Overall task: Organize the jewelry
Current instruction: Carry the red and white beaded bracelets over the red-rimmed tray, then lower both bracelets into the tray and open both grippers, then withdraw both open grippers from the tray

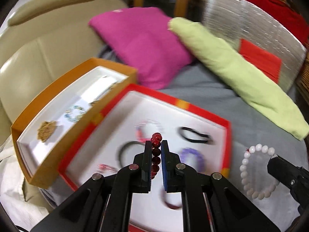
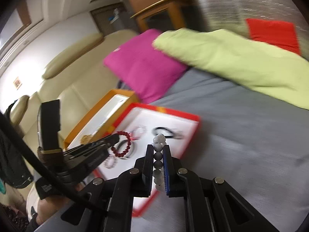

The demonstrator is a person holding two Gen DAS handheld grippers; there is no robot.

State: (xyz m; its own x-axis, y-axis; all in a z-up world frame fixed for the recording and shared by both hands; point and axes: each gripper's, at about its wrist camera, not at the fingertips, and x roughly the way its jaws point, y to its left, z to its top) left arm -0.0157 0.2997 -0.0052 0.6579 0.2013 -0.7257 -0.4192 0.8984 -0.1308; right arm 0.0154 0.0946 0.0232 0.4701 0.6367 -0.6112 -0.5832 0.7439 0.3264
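Your left gripper clamps a red bead bracelet, your right gripper a white bead bracelet, jaws nearly closed, over a grey bed bearing a red tray, an orange box and pillows.

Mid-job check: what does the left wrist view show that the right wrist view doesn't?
Left wrist only: the purple bracelet in the red box, the blue bead ring in the orange box, and the white bracelet seen as a full loop.

Right wrist only: the red bracelet as a full loop, and a hand.

Both: both boxes, pink pillow, green pillow, black band, and each gripper shut on its bracelet.
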